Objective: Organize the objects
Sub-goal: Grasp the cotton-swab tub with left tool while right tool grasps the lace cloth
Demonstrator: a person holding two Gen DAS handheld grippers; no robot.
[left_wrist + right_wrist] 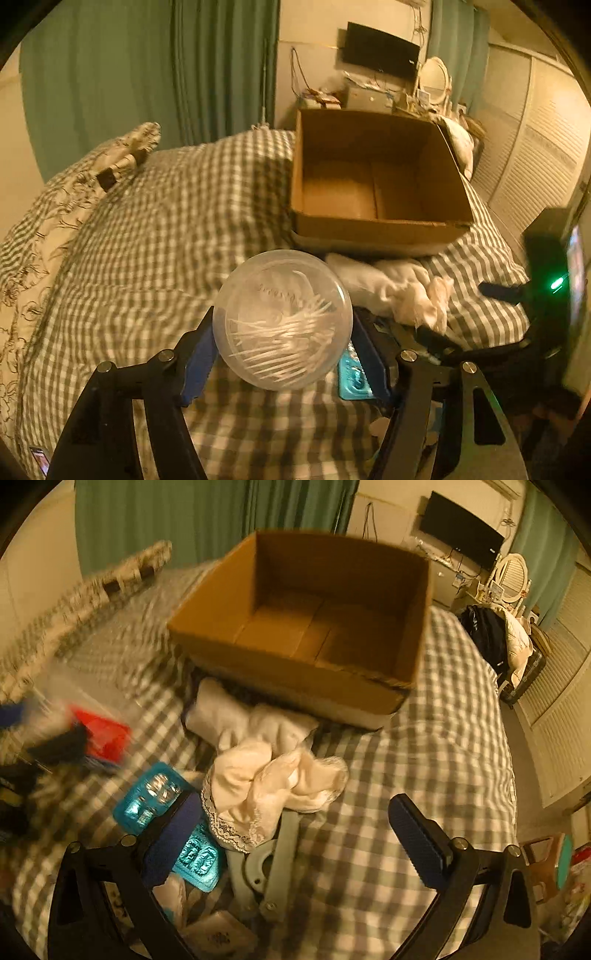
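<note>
My left gripper (284,317) is shut on a clear round tub of cotton swabs (282,321), held above the checked bedspread with a blue pad on each side of it. An open, empty cardboard box (376,229) sits on the bed beyond it. In the right wrist view my right gripper (291,806) hangs open over a crumpled white lace-edged cloth (266,782), which lies between its fingers without touching the pads. The box (295,679) stands just behind the cloth.
Teal blister packs (151,797) (199,860) and a grey metal bracket (258,864) lie near the cloth. A blurred red item (103,734) is at the left. Pillows (74,192) line the bed's left side. Louvred closet doors (554,709) stand past its right edge.
</note>
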